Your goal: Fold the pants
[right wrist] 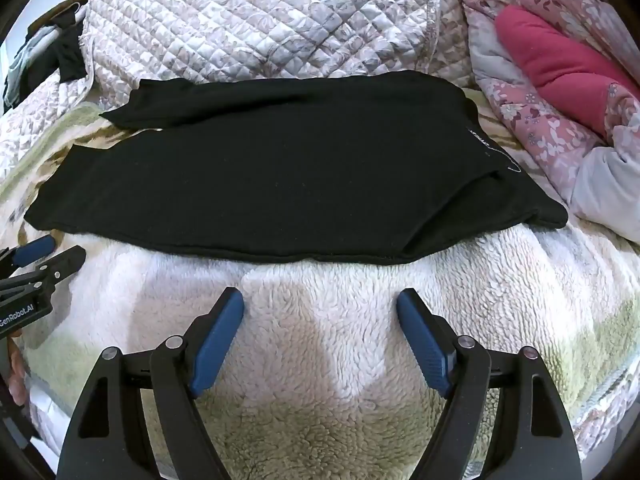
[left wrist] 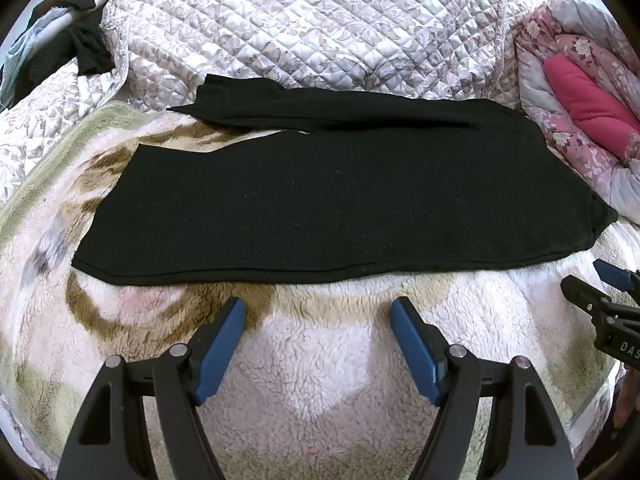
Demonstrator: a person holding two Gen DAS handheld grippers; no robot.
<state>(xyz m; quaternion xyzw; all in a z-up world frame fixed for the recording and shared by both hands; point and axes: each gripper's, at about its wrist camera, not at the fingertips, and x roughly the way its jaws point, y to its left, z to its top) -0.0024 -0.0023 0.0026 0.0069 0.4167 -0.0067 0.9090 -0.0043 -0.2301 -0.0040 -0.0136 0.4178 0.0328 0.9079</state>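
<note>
Black pants [left wrist: 328,200] laid flat crosswise, waistband rightward, legs leftward; left gripper [left wrist: 318,312] and right gripper [right wrist: 320,304] spread wide, empty

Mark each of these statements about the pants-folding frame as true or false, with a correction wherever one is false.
1. The black pants lie spread on the fleece blanket. True.
2. The left claw is shut on the pants. False: it is open, short of the near edge, holding nothing.
3. The right claw is open and empty. True.
4. A pink cushion lies at the waistband end of the pants. True.
5. The pants are blue. False: they are black.
</note>
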